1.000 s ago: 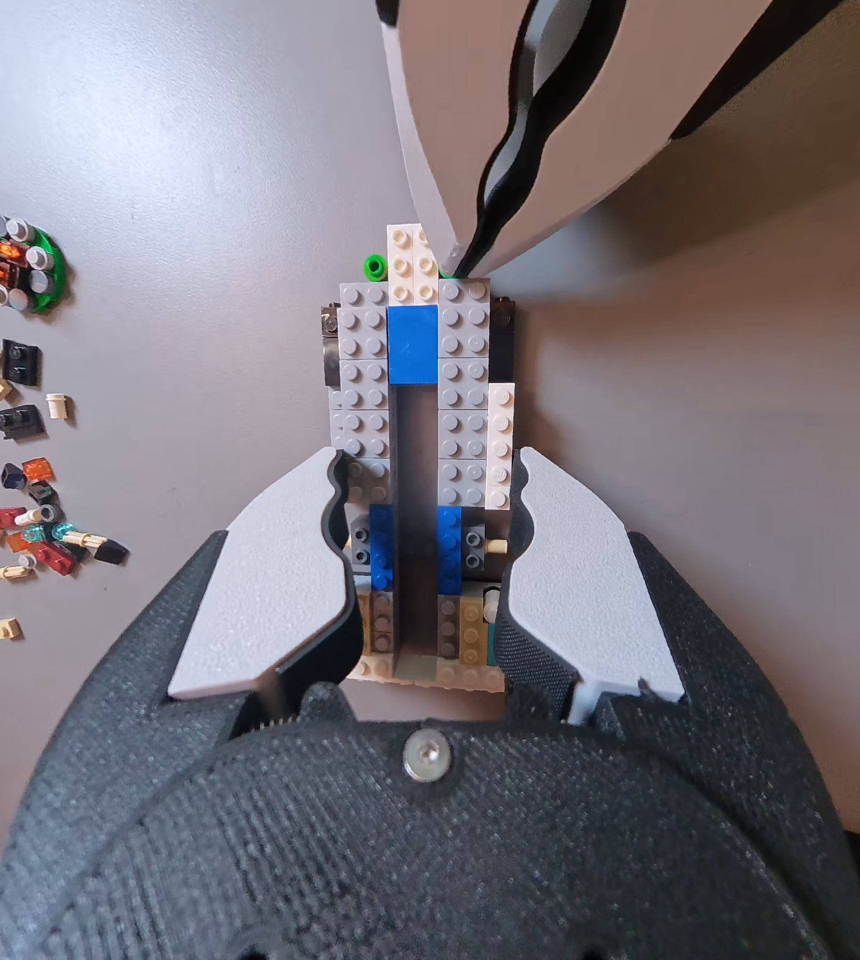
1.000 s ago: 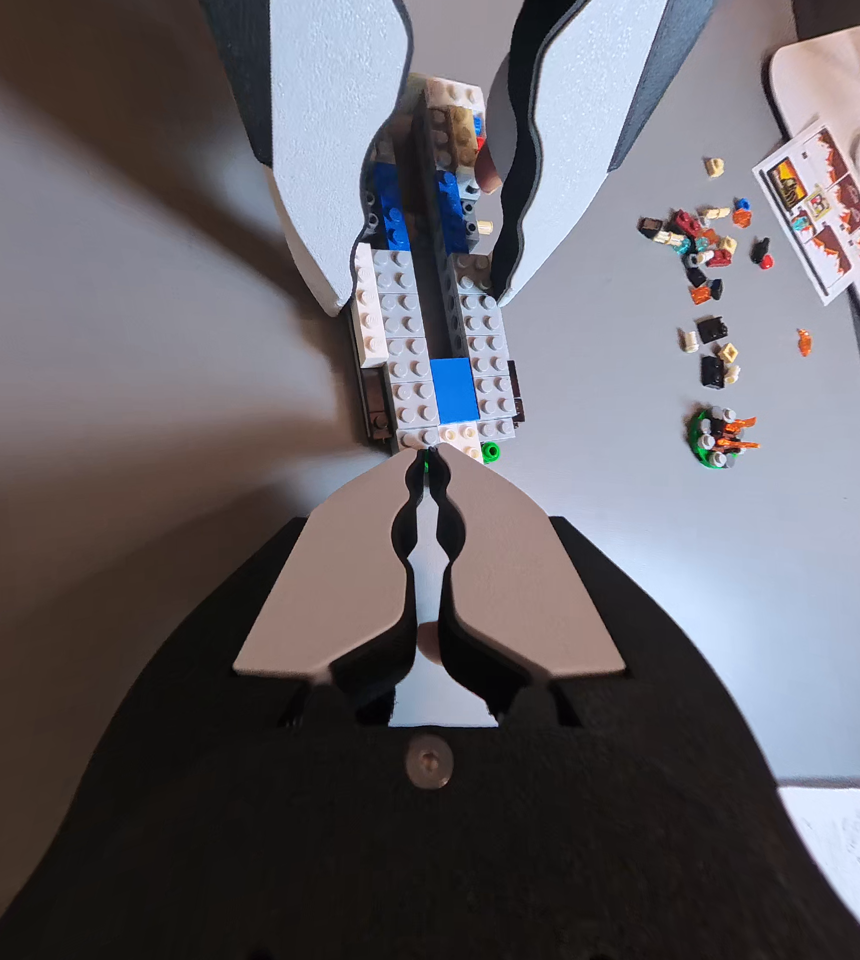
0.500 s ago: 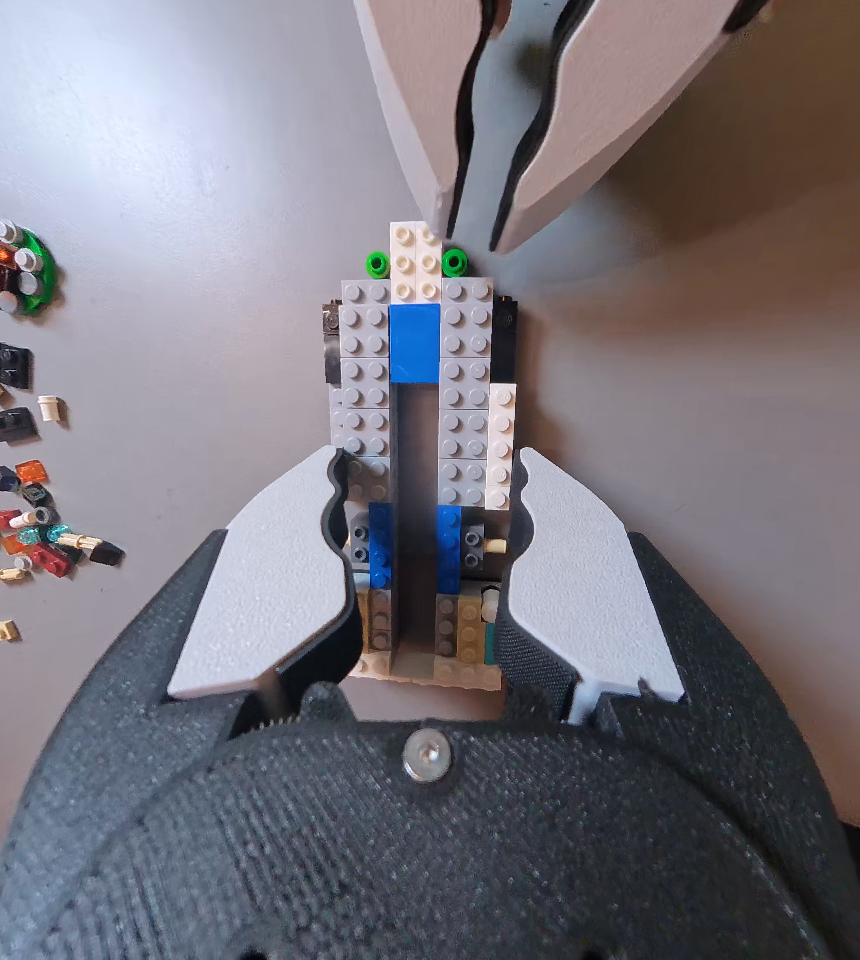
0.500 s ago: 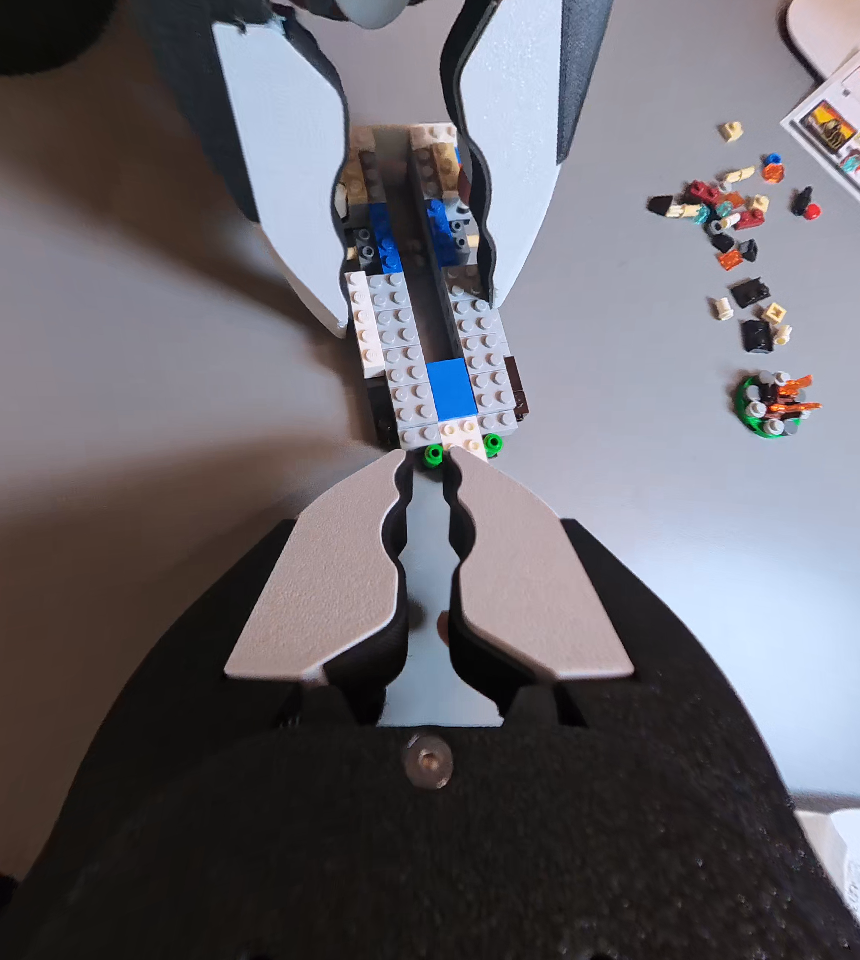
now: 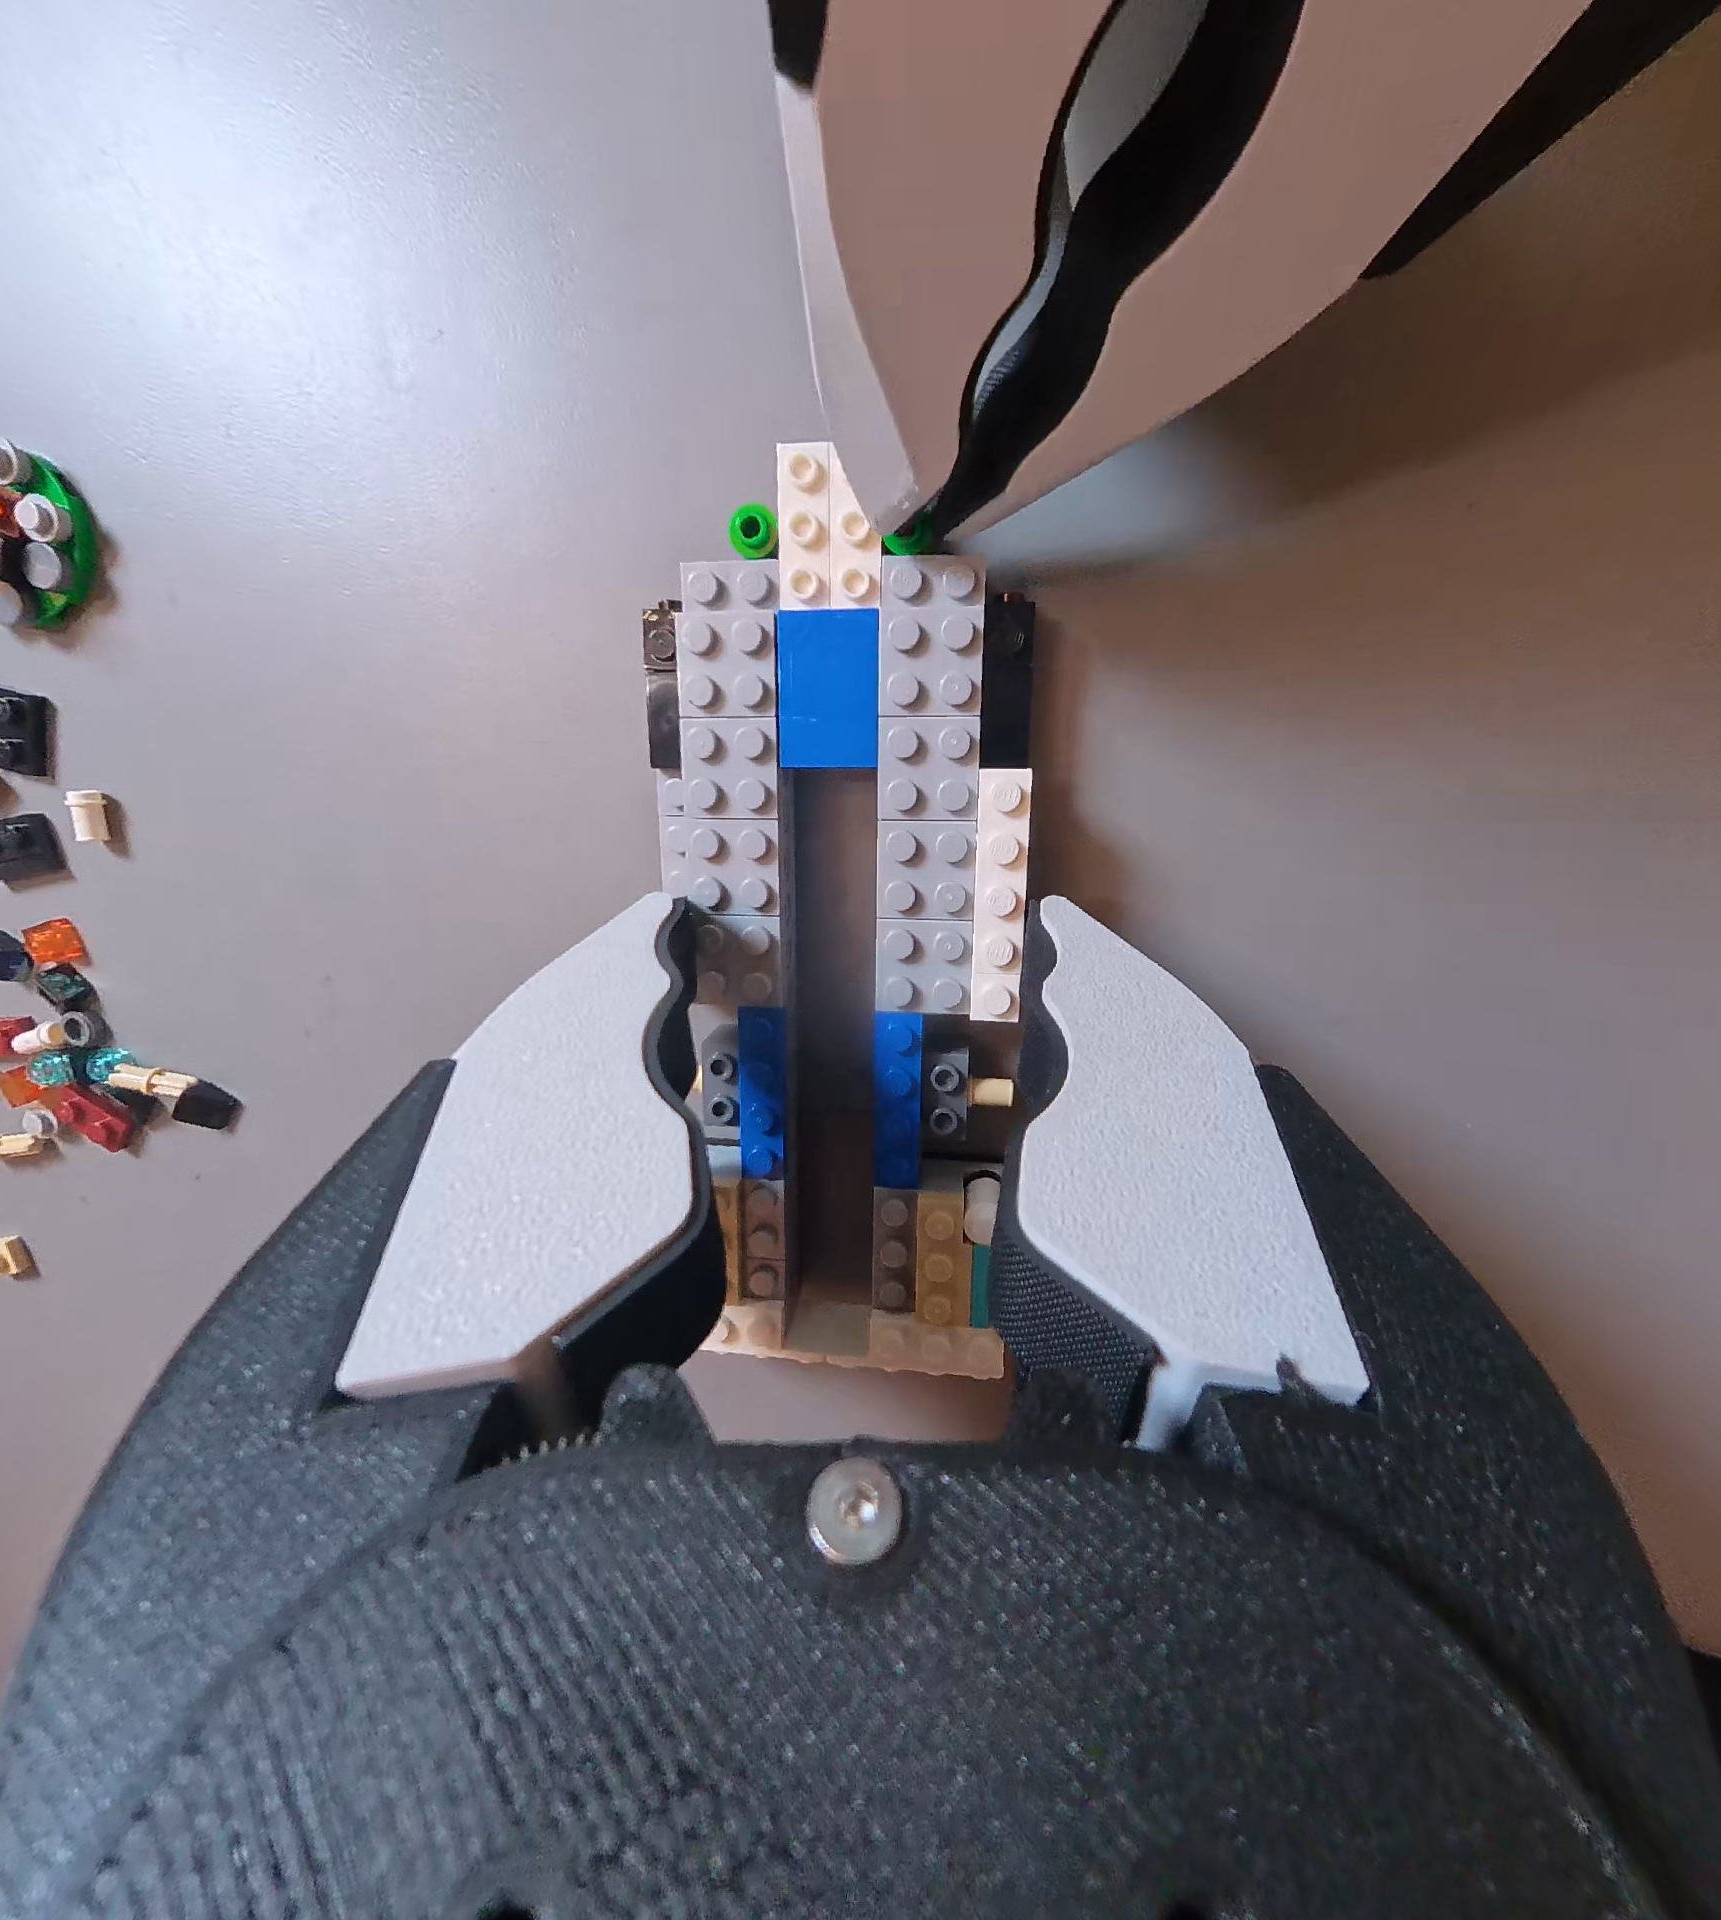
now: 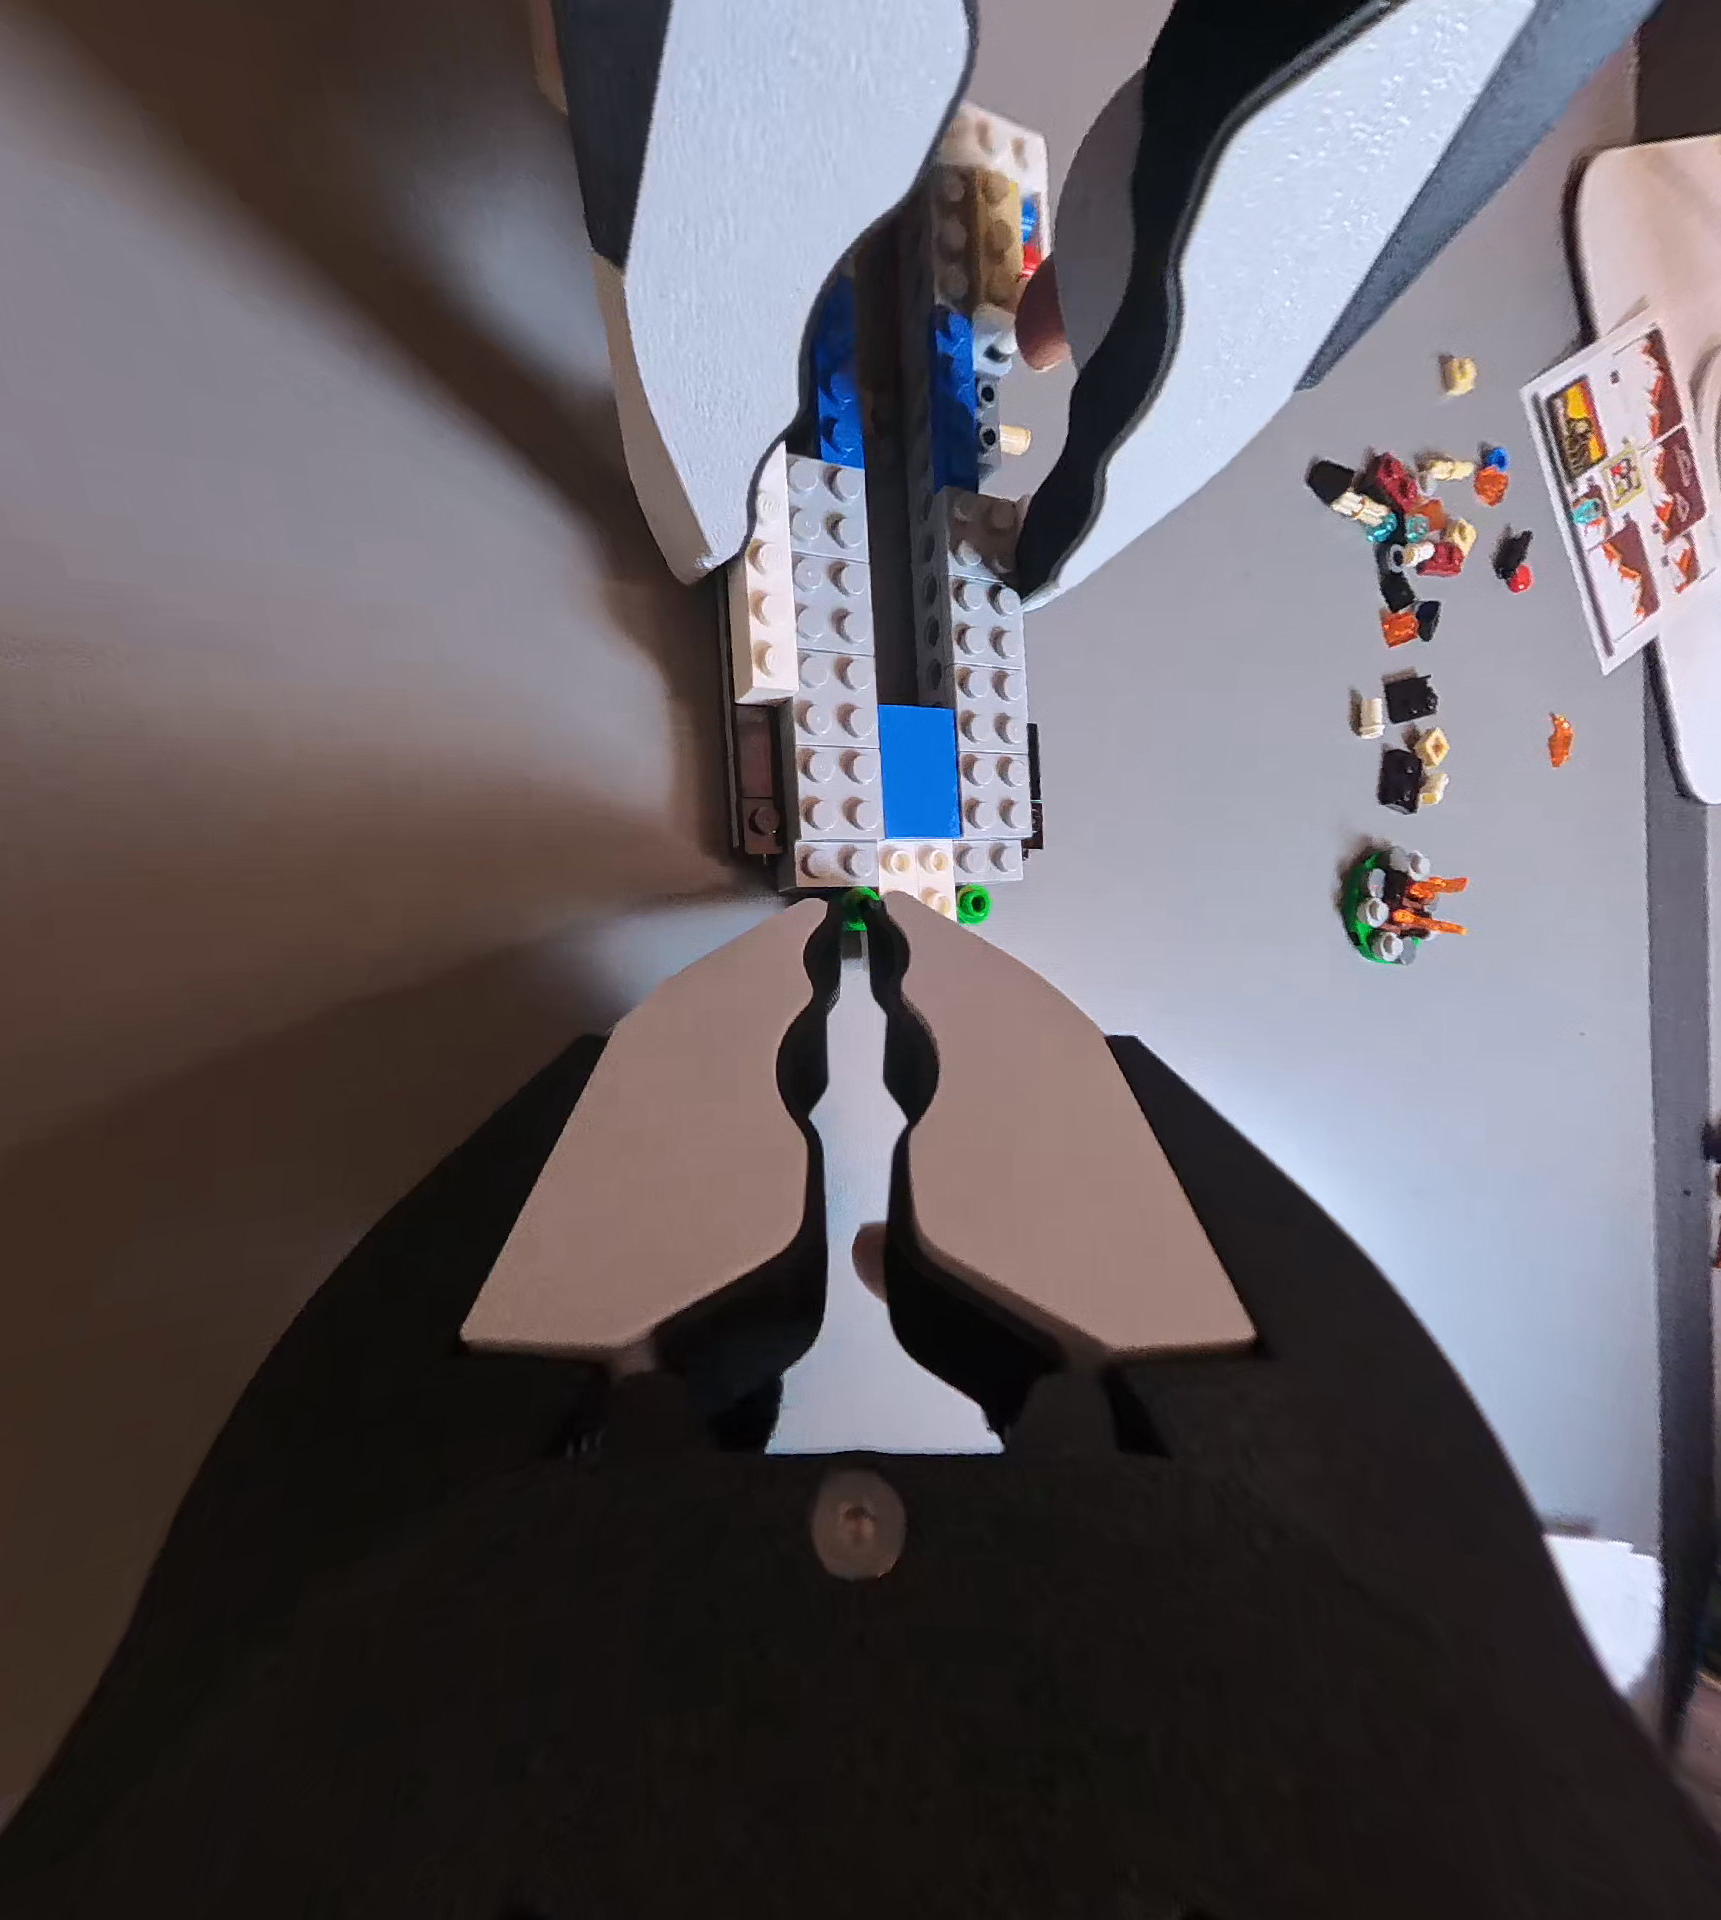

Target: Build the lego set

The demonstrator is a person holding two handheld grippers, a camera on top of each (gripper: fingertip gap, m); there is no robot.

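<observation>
While left tongs [image 5: 856, 997] clamp brick model [image 5: 835, 810] sides, right tongs [image 6: 861, 914] pinch green stud [image 6: 858, 906] at its end.

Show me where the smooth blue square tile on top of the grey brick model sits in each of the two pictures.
Left wrist view: the smooth blue square tile lies above centre, between two grey studded strips, far from that camera's own fingers.
Right wrist view: the tile lies just above centre, near that camera's own fingers.
Shared landmark: the cream studded plate at the model's end, flanked by two small green round studs.
</observation>
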